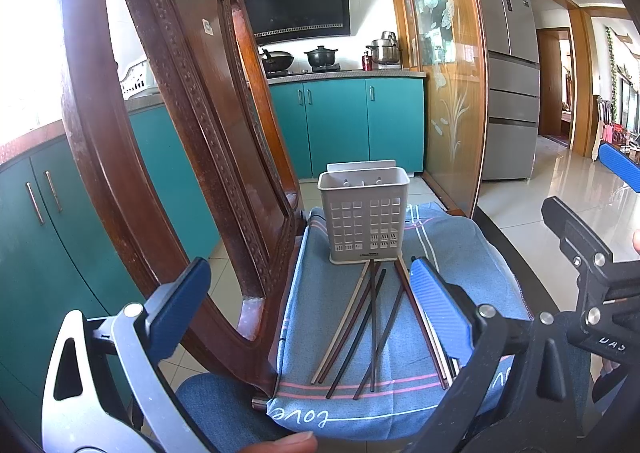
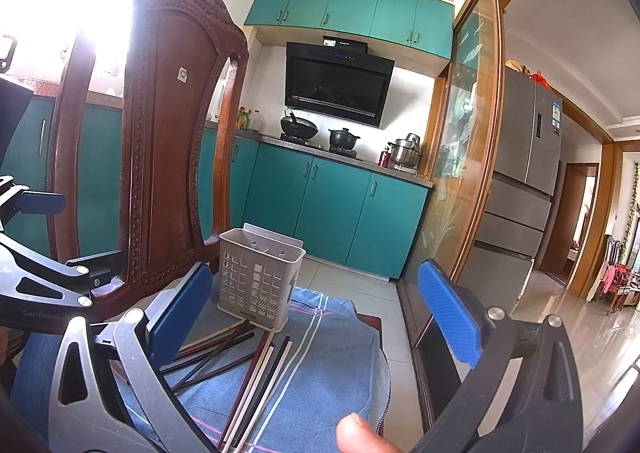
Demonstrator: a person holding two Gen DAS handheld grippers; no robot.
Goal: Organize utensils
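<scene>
Between the left gripper's (image 1: 310,309) spread fingers lie chopsticks (image 1: 372,329), untouched.

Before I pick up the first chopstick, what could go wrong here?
1. The chopsticks lie crossed and overlapping on the blue cloth, so the open jaws may catch two at once or flick a neighbour off the seat.
2. The holder looks light and stands on soft cloth near the seat's far edge; a push while inserting might tip it.
3. The chair back stands close to the left gripper.
</scene>
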